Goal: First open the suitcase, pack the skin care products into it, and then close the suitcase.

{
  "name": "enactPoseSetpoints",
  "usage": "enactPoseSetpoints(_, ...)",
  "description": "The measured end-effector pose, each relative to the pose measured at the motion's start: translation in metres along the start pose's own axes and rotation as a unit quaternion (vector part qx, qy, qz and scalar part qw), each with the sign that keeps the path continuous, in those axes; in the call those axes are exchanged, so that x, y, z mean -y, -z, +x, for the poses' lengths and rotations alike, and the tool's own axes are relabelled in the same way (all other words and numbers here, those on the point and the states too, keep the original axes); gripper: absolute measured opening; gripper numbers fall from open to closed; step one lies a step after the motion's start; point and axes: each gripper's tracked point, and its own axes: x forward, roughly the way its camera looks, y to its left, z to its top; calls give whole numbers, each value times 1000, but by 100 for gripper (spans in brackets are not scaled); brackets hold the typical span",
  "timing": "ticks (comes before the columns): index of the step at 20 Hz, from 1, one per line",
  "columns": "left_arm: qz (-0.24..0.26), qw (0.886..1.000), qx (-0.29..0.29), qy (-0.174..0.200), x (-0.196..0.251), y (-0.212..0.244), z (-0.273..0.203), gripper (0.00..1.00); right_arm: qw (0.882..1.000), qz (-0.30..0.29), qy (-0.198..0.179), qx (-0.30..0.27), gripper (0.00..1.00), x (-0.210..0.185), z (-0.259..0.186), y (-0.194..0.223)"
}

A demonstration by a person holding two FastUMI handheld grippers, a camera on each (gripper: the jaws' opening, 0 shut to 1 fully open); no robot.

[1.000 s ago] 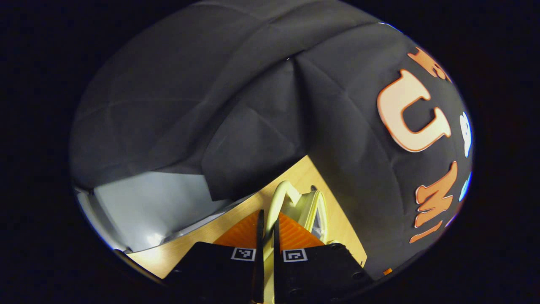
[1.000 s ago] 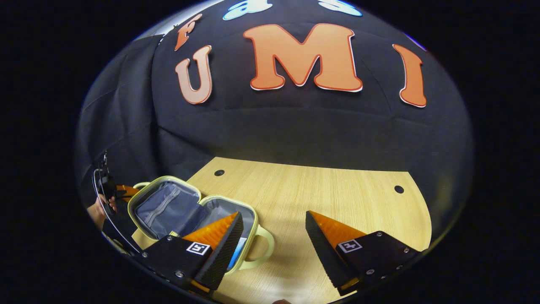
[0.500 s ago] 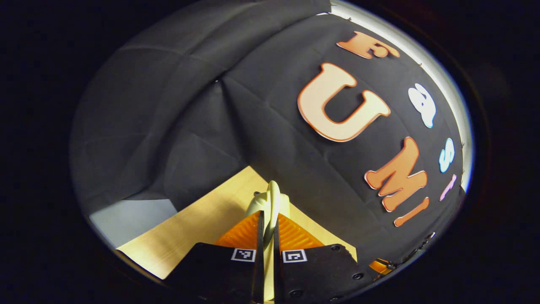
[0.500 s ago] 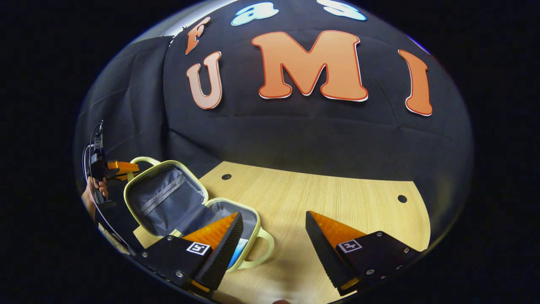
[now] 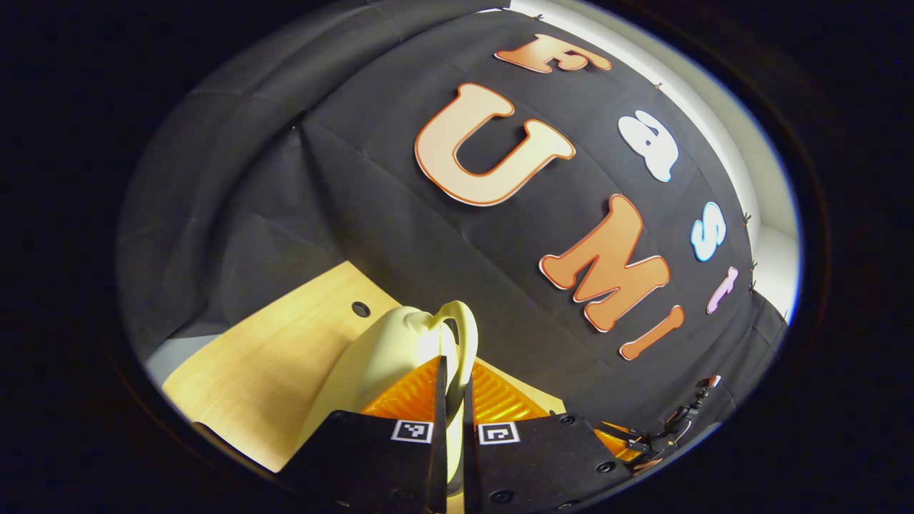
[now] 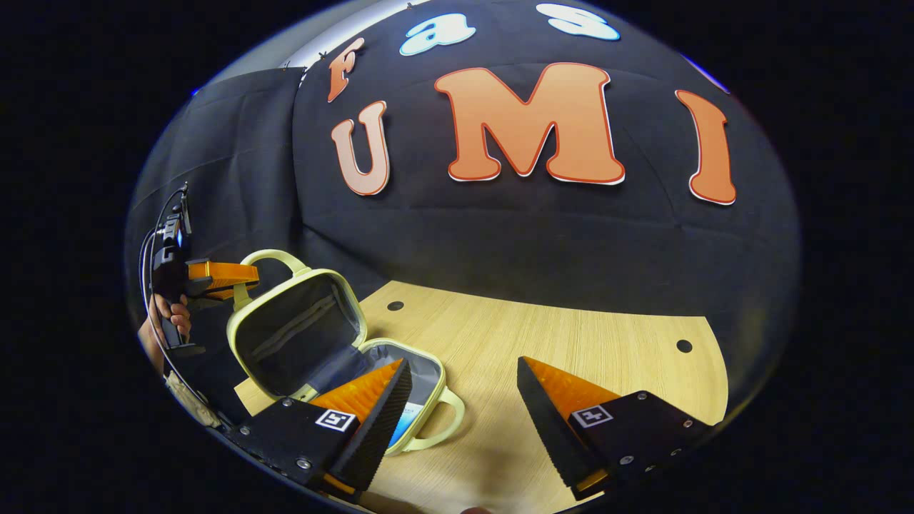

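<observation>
Pale-yellow suitcase (image 6: 314, 335), one: left gripper (image 5: 451, 385) fingers pinch its lid handle (image 5: 460, 332); right gripper (image 6: 464, 400) fingers gape empty.

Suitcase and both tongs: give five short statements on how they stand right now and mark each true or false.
1. The left tongs are shut on the lid handle. True.
2. The suitcase is fully closed. False: its lid stands raised, lining showing.
3. The right tongs are open and hold nothing. True.
4. The suitcase sits on a glass table. False: the table is light wood.
5. A hand holds the left tongs. True.
</observation>
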Motion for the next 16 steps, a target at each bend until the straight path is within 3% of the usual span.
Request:
enactPoseSetpoints(9,4,996,-70,51,81,91,36,9,1000,-6,8,-1,94,35,-18,12)
enactPoseSetpoints(16,78,987,-135,39,110,180,64,8,1000,1,12,-8,94,63,-26,18)
